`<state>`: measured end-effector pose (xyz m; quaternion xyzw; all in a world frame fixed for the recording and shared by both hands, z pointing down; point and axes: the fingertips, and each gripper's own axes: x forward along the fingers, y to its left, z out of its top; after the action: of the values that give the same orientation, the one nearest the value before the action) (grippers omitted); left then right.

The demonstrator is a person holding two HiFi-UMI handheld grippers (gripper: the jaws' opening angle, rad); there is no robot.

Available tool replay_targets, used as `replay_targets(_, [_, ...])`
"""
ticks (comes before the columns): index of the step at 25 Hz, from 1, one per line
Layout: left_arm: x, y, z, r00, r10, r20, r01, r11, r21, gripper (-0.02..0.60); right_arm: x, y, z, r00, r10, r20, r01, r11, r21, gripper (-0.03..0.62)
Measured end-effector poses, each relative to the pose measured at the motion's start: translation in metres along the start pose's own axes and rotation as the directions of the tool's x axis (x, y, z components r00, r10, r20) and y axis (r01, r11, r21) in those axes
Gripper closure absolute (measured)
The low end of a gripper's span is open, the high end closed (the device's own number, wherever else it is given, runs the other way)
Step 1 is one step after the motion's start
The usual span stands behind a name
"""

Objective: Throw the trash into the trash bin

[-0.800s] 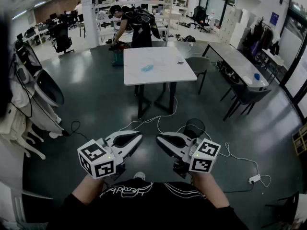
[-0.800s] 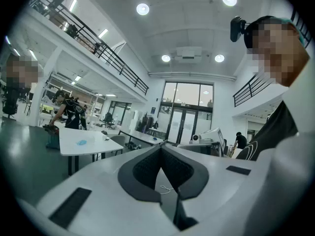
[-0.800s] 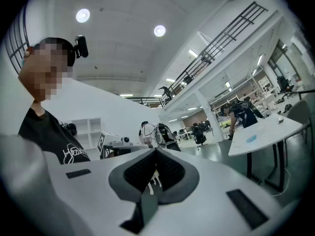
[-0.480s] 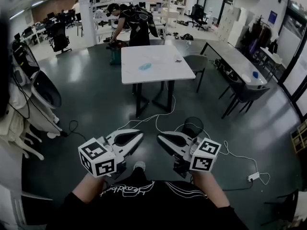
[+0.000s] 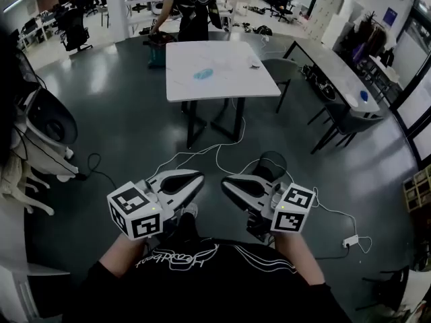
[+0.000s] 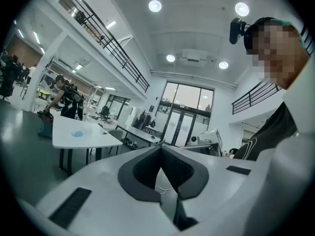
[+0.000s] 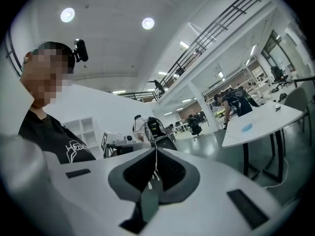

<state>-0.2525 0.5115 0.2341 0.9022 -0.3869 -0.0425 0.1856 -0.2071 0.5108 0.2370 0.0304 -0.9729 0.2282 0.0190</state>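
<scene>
Left gripper [image 5: 197, 178], right gripper [image 5: 226, 184] closed; one table [image 5: 225, 79]

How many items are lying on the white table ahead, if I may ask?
2: a blue item near the middle of the white table, a small pale item by its right edge; tinier ones may go unseen.

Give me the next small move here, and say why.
Probably step toward the white table. The blue item lies on it, far beyond the left tongs and right tongs, which are both shut and empty. The mesh bin stands on the floor by the right tongs.
</scene>
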Motion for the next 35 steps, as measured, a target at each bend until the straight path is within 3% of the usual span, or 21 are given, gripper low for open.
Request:
replay_targets(5, [0.024, 0.086, 0.003, 0.999, 0.02, -0.028, -0.022, 0.998, -0.067, 0.578, 0.045, -0.071, 0.004, 0.999, -0.013, -0.042, 0.015, 0.999, 0.046, 0.562])
replay_targets(13, [0.074, 0.234, 0.003, 0.99, -0.003, -0.144, -0.023, 0.983, -0.18, 0.578, 0.113, -0.21, 0.026, 0.994, -0.086, -0.066, 0.097, 0.979, 0.179, 0.562])
replay_targets(18, [0.106, 0.309, 0.016, 0.985, -0.019, -0.172, -0.016, 0.981, -0.195, 0.578, 0.144, -0.274, 0.047, 0.99, -0.116, -0.081, 0.13, 0.974, 0.186, 0.562])
replay_targets(27, [0.147, 0.36, 0.032, 0.98, -0.062, -0.189, 0.024, 0.98, -0.196, 0.578, 0.159, -0.332, 0.068, 0.986, -0.154, -0.062, 0.163, 0.97, 0.182, 0.562])
replay_targets(35, [0.205, 0.399, 0.045, 0.981, -0.01, -0.196, -0.027, 0.982, -0.187, 0.578, 0.155, -0.406, 0.094, 0.994, -0.103, -0.045, 0.11, 0.977, 0.185, 0.562])
